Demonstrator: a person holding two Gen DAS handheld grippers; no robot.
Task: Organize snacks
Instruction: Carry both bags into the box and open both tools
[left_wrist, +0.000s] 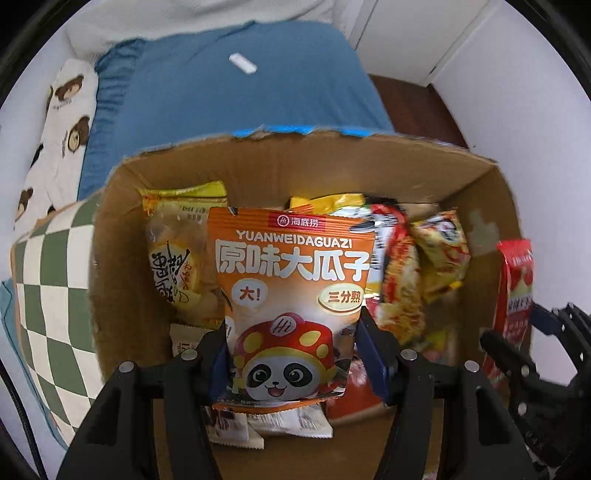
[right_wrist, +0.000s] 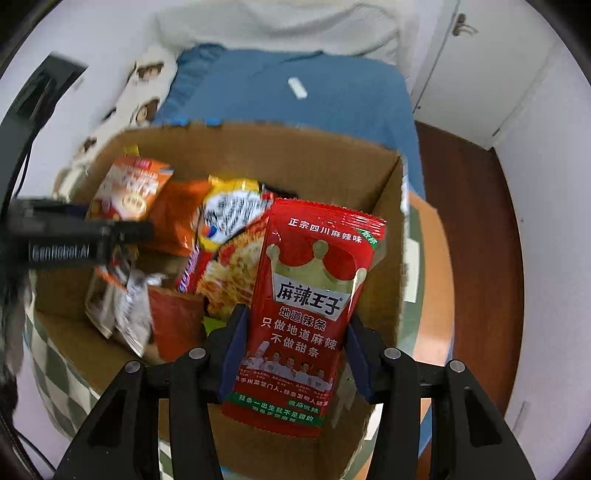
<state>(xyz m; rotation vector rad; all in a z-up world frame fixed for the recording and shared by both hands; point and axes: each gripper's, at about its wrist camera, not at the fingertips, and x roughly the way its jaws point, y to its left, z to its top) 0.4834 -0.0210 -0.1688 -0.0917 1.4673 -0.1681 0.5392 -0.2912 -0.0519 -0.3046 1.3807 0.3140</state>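
My left gripper (left_wrist: 293, 350) is shut on an orange sunflower-seed packet (left_wrist: 291, 295) with a panda on it, held upright over the open cardboard box (left_wrist: 295, 158). My right gripper (right_wrist: 295, 350) is shut on a red spicy-strip packet (right_wrist: 306, 314), held upright over the box's right side (right_wrist: 384, 258). The red packet (left_wrist: 513, 295) and right gripper (left_wrist: 532, 354) show at the right edge of the left wrist view. The left gripper (right_wrist: 110, 232) with its orange packet (right_wrist: 129, 188) shows at the left of the right wrist view. Several snack packets lie inside the box.
The box rests on a green-and-white checkered cushion (left_wrist: 51, 280). Behind it lies a blue bedsheet (left_wrist: 240, 92) with a small white object (left_wrist: 242, 63) and a bear-print pillow (left_wrist: 59, 122). White cabinet doors (right_wrist: 487, 66) and dark wood floor (right_wrist: 469, 206) are at the right.
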